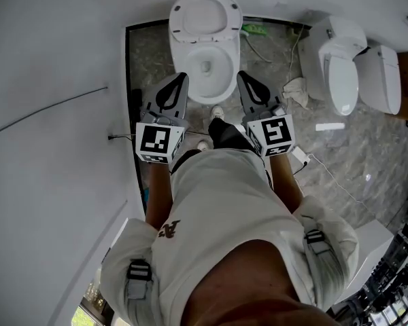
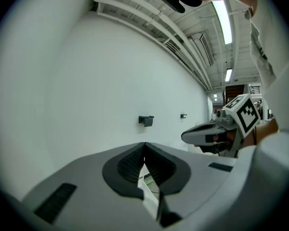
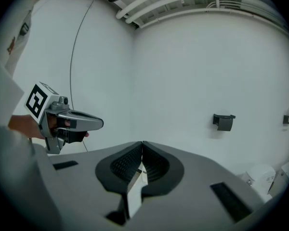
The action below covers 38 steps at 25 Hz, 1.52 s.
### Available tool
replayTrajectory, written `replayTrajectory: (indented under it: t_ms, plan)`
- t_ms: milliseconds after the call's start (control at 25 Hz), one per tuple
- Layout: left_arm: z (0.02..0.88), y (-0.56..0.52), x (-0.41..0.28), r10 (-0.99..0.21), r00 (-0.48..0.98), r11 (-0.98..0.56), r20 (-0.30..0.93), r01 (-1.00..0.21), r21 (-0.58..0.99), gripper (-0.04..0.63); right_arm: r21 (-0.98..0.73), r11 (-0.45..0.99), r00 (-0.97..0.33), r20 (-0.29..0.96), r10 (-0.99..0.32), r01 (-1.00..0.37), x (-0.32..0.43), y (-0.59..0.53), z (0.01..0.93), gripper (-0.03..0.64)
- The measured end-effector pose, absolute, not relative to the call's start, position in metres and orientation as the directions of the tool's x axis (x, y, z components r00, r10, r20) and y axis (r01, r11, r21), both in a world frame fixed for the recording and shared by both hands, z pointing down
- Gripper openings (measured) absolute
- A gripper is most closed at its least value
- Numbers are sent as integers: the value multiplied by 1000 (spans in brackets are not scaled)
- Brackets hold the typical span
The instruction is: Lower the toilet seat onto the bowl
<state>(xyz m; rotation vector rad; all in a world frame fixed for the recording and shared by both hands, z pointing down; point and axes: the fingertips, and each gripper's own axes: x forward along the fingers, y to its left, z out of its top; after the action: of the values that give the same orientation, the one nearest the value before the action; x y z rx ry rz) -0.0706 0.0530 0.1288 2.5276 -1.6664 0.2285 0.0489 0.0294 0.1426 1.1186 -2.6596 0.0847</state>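
In the head view a white toilet stands against the far wall. Its seat and lid [image 1: 205,15] are raised upright, and the open bowl [image 1: 209,80] lies below them. My left gripper [image 1: 183,77] hovers at the bowl's left rim, jaws shut and empty. My right gripper [image 1: 241,75] hovers at the bowl's right rim, also shut with nothing in it. Both point up at the white wall in their own views, so the toilet is hidden there. The left gripper view shows its shut jaws [image 2: 144,145] and the right gripper [image 2: 216,131]. The right gripper view shows its shut jaws [image 3: 142,143] and the left gripper [image 3: 72,124].
Two more white toilets [image 1: 343,66] [image 1: 384,77] stand to the right on the marbled floor [image 1: 340,155]. A white cloth [image 1: 296,90], cables and a green item [image 1: 255,29] lie near them. A dark bracket [image 3: 224,121] is fixed to the wall. My shoes [image 1: 217,114] stand before the bowl.
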Motion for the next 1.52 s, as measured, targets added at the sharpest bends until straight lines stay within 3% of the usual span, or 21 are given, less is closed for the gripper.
replayTrajectory:
  t_ms: [880,1520]
  plan:
    - [167,-83,-65,-925,274,-292,265,-956,-29,23,70,762,-709,320,-629,-644,74,-111,175,21]
    - [203,-146,-90,-893,333,-354,302,-935,-17,23,84,686,-623,349,-700,-723,67,-163,208,21]
